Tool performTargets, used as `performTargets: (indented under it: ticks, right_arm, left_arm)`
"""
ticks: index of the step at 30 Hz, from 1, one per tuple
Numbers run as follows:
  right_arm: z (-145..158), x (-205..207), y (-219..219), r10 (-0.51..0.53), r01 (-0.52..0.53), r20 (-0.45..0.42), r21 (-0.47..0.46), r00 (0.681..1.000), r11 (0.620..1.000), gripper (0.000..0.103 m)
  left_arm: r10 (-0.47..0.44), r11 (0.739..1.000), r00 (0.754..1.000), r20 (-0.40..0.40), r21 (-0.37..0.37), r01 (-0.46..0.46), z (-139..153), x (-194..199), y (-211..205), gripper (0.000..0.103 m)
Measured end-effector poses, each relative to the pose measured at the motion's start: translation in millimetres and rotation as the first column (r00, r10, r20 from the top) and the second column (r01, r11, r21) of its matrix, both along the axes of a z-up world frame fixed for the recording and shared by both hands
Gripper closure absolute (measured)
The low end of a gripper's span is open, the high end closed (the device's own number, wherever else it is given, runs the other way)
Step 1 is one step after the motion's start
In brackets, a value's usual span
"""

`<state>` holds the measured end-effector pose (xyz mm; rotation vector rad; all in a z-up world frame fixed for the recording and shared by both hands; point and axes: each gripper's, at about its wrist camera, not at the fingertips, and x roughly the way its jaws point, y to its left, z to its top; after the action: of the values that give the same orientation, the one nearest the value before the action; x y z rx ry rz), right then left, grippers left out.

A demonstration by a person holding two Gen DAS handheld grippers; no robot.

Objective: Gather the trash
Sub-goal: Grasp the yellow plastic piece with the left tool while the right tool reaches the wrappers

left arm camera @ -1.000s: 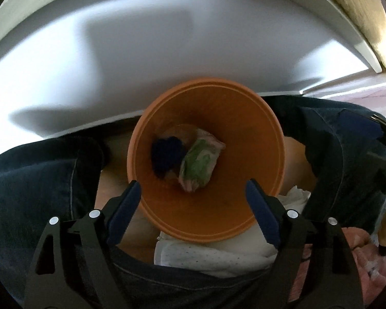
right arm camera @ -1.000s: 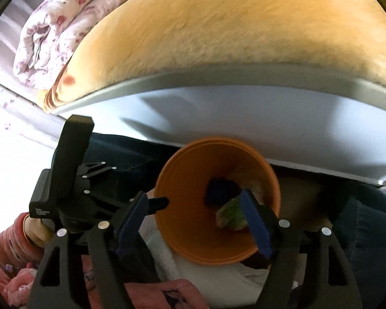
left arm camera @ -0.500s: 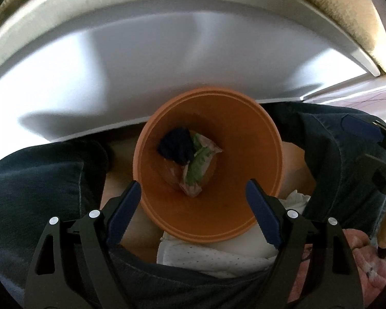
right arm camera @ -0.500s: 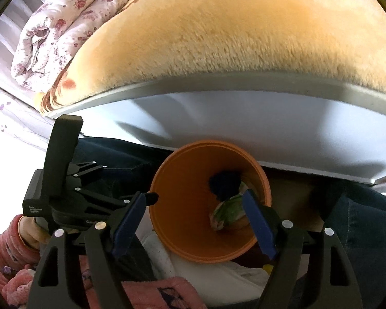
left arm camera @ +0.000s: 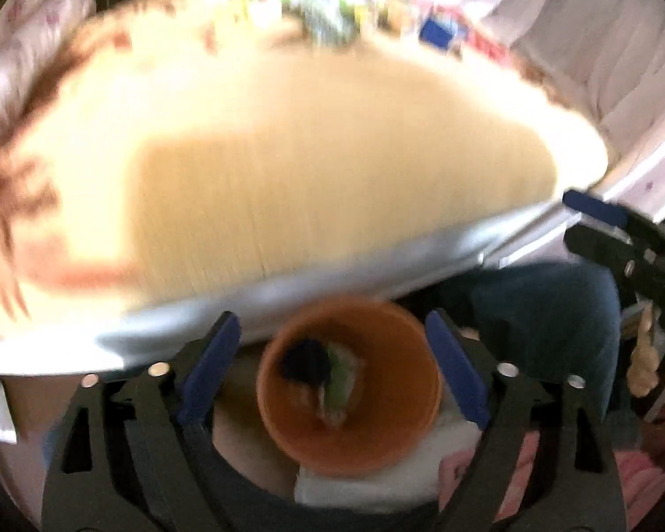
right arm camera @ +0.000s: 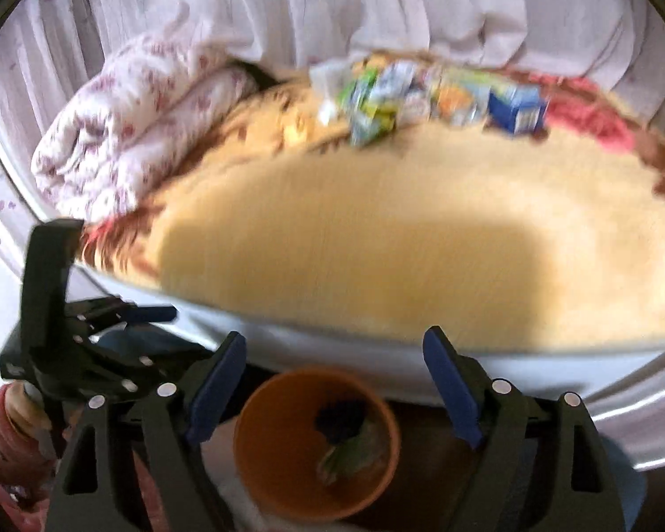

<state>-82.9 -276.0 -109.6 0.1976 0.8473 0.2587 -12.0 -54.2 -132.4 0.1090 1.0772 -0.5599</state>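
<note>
1. Wrappers (right arm camera: 425,97) at the bed's (right arm camera: 421,239) far edge are too blurred to read.
2. Orange bin (left arm camera: 350,403) sits below the near edge, holding scraps.
3. Left tongs (left arm camera: 332,377) and right tongs (right arm camera: 337,385) gape wide, empty.

yellow bed (right arm camera: 421,230) bears cartons (right arm camera: 421,93), folded quilt (right arm camera: 124,119).

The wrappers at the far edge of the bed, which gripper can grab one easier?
Probably the right gripper: it is open and empty, and its view shows the wrappers straight ahead. The left gripper is also open.
</note>
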Motion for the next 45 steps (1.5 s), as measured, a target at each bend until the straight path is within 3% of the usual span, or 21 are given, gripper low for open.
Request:
performTargets:
  ticks: [3, 10, 18, 24, 26, 27, 28, 29, 31, 38, 45]
  right_arm:
    - [11, 6, -7, -0.024, 0.023, 0.033, 0.003, 0.999, 1.000, 0.020]
    - [8, 16, -7, -0.039, 0.039, 0.026, 0.007, 0.999, 0.999, 0.020]
    - [9, 36, -9, -0.050, 0.050, 0.030, 0.009, 0.998, 0.999, 0.020]
    - [3, 50, -12, -0.052, 0.052, 0.012, 0.017, 0.999, 0.999, 0.020]
    - [3, 53, -14, -0.053, 0.053, 0.010, 0.018, 0.999, 0.998, 0.020]
    - [3, 53, -14, -0.054, 0.054, 0.010, 0.019, 0.998, 0.998, 0.020]
    - [2, 54, -15, -0.055, 0.055, 0.008, 0.020, 0.998, 0.998, 0.020]
    - [2, 55, -15, -0.056, 0.056, 0.008, 0.022, 0.998, 0.998, 0.020]
    - [3, 55, -16, -0.059, 0.059, 0.009, 0.021, 0.998, 0.998, 0.020]
    - [9, 56, -15, -0.067, 0.067, 0.020, 0.026, 0.998, 0.997, 0.020]
    - [24, 74, -5, -0.060, 0.062, 0.070, -0.021, 0.996, 0.998, 0.020]
  left_arm:
    - [0.036, 0.999, 0.995, 0.090, -0.001, -0.036, 26, 31, -3, 0.015]
    - [0.139, 0.990, 0.982, 0.132, -0.033, -0.136, 38, 128, -20, 0.015]
    - [0.293, 0.956, 0.954, 0.059, -0.047, -0.290, 27, 233, -23, 0.015]
    - [0.343, 0.939, 0.939, 0.000, -0.037, -0.343, 10, 274, -25, 0.015]
    - [0.355, 0.935, 0.935, 0.001, -0.018, -0.355, 5, 281, -27, 0.017]
    - [0.362, 0.932, 0.932, 0.014, 0.001, -0.362, 4, 282, -29, 0.023]
    - [0.368, 0.929, 0.929, 0.031, 0.021, -0.369, 4, 282, -30, 0.035]
    - [0.372, 0.927, 0.927, 0.044, 0.033, -0.373, 5, 282, -30, 0.039]
    - [0.368, 0.928, 0.928, 0.066, 0.031, -0.370, 8, 280, -28, 0.063]
    - [0.341, 0.938, 0.933, 0.112, 0.030, -0.346, 22, 254, -19, 0.063]
    - [0.302, 0.950, 0.939, 0.165, 0.031, -0.311, 40, 202, 1, 0.063]
